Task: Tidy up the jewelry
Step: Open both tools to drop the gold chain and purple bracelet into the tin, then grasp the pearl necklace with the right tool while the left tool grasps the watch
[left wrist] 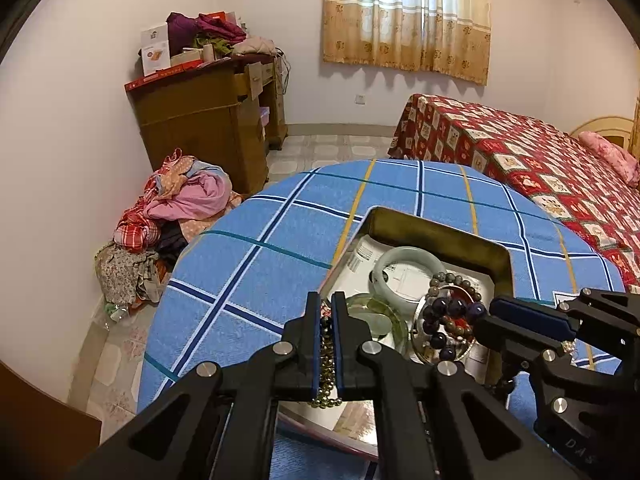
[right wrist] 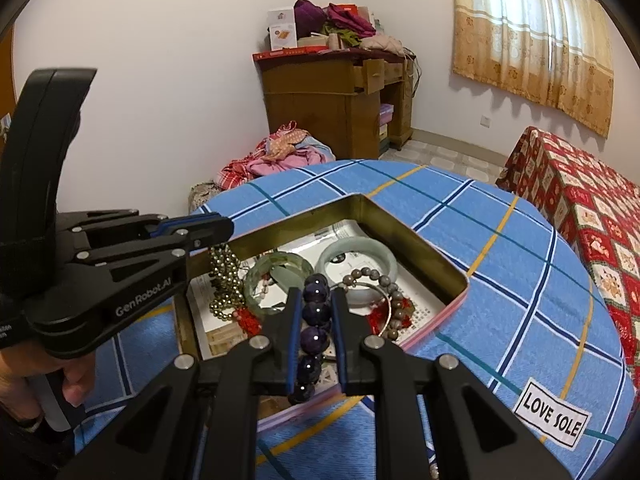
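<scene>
Blue checked tablecloth, carrying one open metal tin. Inside the tin: pale green bangle, clear green bangle, grey bead bracelet. Over the tin's left side: left gripper, clenched on a string of gold beads. Over the tin's near edge: right gripper, grasping a purple bead bracelet.
</scene>
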Motion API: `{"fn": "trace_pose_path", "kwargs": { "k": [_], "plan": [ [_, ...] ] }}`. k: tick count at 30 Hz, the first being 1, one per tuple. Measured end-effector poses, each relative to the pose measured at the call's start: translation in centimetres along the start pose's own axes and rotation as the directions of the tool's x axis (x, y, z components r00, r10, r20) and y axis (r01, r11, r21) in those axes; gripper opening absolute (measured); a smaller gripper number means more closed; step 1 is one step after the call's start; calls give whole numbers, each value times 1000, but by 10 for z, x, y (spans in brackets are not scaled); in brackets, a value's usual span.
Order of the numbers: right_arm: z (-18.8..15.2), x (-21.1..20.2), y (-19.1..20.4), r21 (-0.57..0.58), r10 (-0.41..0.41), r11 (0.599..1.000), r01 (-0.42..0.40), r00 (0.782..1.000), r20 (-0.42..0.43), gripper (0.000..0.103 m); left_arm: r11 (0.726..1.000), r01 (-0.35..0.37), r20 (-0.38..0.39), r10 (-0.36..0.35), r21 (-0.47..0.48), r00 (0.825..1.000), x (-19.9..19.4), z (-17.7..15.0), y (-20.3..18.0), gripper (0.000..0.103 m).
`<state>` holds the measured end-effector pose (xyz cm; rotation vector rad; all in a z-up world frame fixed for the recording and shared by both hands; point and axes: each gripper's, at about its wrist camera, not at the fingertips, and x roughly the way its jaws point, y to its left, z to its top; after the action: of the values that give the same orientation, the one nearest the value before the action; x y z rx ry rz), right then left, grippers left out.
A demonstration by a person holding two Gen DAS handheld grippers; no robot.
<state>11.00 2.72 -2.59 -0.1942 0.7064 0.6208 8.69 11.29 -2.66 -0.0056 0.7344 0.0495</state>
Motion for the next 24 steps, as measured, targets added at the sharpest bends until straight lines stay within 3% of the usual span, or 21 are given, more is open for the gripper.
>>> {"fn": "trace_pose_path", "kwargs": {
  "k": [1,3,5,6,11,17,20,24],
  "plan": [
    [-1,-2,0,-1,-2,1000,2,1000,0,27,1000,0,0,0,3,1000,-1,0,-1,9],
    [-3,-9,-4,3,-9,1000,8,1000,9,51,1000,-10,8,9,13,1000,-4,1,-4,32],
    [-9,-20,-10,0,-25,1000,25,999,21,52,999,-37,41,37,11,998,-12,1,-5,72],
    [-13,-27,-15,1,-35,999,35,999,22,53,999,-52,62,51,9,997,-17,0,-6,77],
    [-40,-65,-64,102,-103,990,101,995,16,55,1000,-29,67,29,1,997,-28,-9,-15,77],
    [-81,-104,-116,228,-214,950,212,977,-17,55,999,15,63,-17,36,998,-36,-21,-53,77],
    [-96,-110,-119,236,-221,946,224,974,-39,55,995,46,57,-51,83,997,-40,-26,-79,77],
    [-106,-103,-115,248,-161,953,173,985,-68,55,986,99,41,-105,134,994,-43,-34,-110,77]
  ]
}}
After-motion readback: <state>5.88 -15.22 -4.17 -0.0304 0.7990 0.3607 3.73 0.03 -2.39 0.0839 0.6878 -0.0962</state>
